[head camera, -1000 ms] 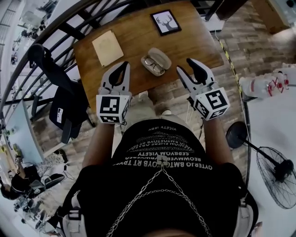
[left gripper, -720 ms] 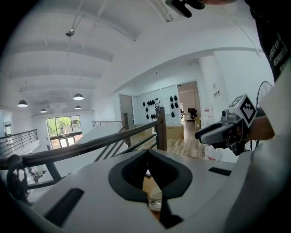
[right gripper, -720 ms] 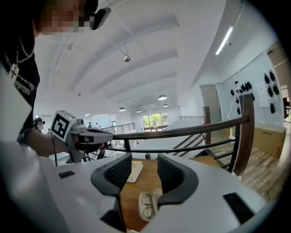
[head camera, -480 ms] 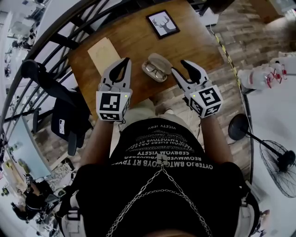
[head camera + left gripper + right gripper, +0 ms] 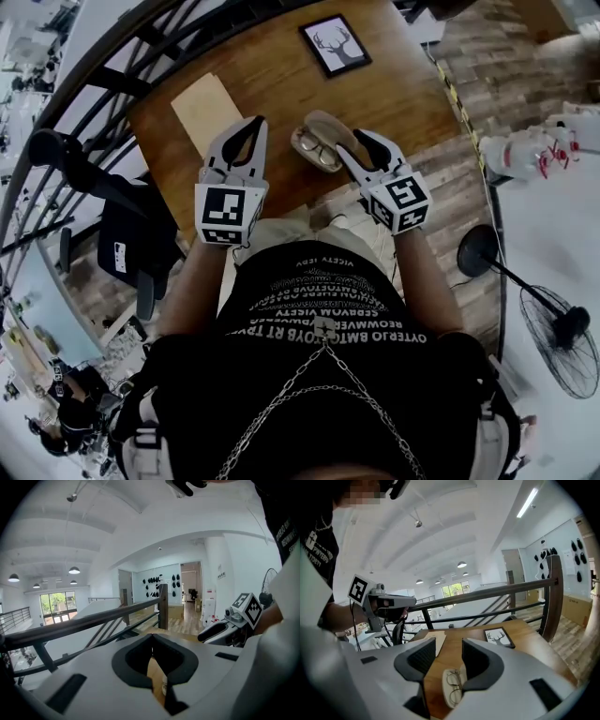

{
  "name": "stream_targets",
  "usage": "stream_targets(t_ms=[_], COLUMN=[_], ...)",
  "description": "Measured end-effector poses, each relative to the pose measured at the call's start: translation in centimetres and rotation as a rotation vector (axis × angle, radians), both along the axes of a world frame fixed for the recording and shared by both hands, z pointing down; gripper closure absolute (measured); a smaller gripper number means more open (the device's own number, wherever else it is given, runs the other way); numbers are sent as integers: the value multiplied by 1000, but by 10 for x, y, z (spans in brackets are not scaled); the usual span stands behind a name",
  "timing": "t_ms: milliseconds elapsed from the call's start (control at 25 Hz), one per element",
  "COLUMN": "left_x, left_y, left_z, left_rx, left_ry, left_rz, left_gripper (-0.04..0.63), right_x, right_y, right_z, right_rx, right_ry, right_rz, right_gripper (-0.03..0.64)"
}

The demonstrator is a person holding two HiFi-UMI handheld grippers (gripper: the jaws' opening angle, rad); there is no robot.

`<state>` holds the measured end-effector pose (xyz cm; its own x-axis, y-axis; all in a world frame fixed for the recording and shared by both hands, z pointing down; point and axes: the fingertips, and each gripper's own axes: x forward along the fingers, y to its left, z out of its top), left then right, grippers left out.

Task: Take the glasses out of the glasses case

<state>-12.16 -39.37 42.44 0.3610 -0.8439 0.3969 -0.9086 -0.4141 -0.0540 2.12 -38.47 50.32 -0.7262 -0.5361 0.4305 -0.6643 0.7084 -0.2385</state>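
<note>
The table (image 5: 281, 84) bears the open case (image 5: 328, 127) with the glasses (image 5: 310, 148) lying inside, my right tongs (image 5: 352, 143) spread just beside it and my left tongs (image 5: 255, 124) clenched empty, so I judge I'm on approach and must next straddle the frame and pinch gently.

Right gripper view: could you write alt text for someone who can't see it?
An open claw points toward a wooden table; between its parted jaws shows an open glasses case with glasses inside. A framed deer picture lies beyond.
</note>
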Motion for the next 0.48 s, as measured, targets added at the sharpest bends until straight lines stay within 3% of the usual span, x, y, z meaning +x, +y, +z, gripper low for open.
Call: stream_targets(t_ms=[480], left_x=[-8], left_y=[-20], left_z=[47], left_rx=[-79], left_ry=[13], left_rz=[20], left_gripper=[571], right_x=[-26], right_y=[-13], right_z=[74], right_rx=[-115], right_ry=[50], right_rz=[-15], right_gripper=[445])
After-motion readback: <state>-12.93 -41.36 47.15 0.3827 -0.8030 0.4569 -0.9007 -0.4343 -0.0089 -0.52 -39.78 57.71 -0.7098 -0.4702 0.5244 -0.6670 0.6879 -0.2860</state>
